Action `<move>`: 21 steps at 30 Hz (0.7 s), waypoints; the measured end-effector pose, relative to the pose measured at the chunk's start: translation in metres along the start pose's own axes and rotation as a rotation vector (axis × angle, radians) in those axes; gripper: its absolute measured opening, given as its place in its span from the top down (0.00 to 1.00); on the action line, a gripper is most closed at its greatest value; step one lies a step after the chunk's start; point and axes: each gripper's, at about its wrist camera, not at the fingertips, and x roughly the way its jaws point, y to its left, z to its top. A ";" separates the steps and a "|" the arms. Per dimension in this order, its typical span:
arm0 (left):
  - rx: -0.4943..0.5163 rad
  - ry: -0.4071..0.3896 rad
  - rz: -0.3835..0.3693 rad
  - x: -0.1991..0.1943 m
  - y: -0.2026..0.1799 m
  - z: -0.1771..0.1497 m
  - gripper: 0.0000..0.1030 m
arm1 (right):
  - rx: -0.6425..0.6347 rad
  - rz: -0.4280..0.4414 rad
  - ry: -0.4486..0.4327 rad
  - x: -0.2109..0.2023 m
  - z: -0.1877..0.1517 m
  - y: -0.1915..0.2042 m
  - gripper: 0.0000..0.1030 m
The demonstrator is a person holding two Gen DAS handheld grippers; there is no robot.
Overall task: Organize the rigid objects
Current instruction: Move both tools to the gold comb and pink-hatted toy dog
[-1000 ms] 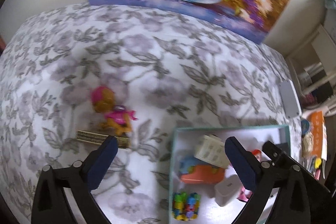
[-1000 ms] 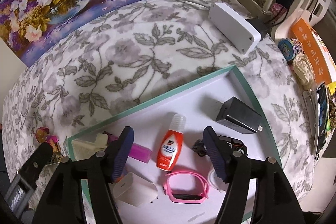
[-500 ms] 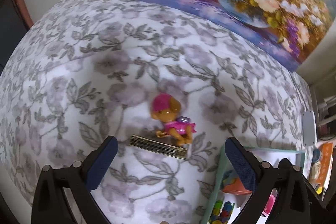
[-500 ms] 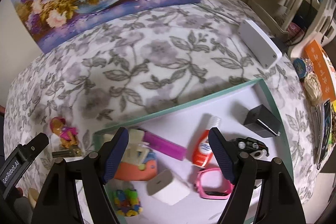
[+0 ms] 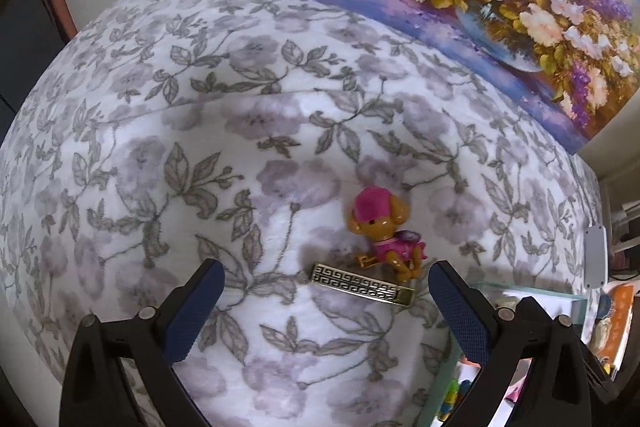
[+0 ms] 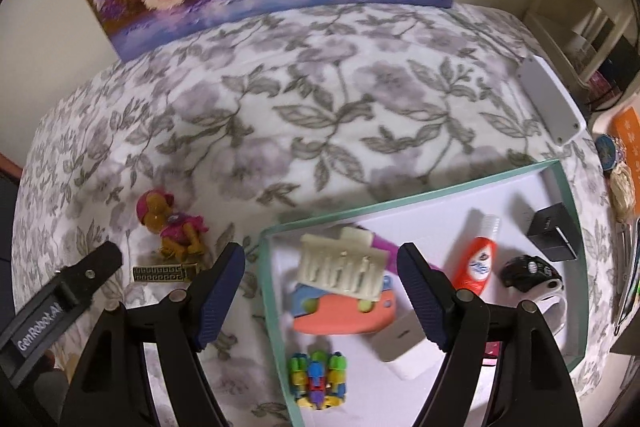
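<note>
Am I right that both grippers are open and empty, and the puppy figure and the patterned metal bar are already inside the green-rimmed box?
Not quite. Both the left gripper and right gripper are open and empty, but the puppy figure and patterned metal bar lie on the floral cloth, outside the green-rimmed box. The right wrist view shows it.

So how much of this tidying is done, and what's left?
Mostly done: the tray already holds the hair clip, red bottle, charger and more. Both tongs, left and right, are open and empty. Left outside: the toy dog and brass bar.
</note>
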 end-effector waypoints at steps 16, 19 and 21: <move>0.085 0.122 -0.003 0.050 -0.019 -0.015 0.00 | 0.040 -0.040 0.002 0.009 0.005 -0.014 0.23; 0.100 0.133 -0.003 0.056 -0.023 -0.018 0.00 | 0.043 -0.041 0.004 0.009 0.005 -0.015 0.23; 0.108 0.135 -0.004 0.058 -0.025 -0.019 0.00 | 0.044 -0.044 0.007 0.010 0.005 -0.014 0.23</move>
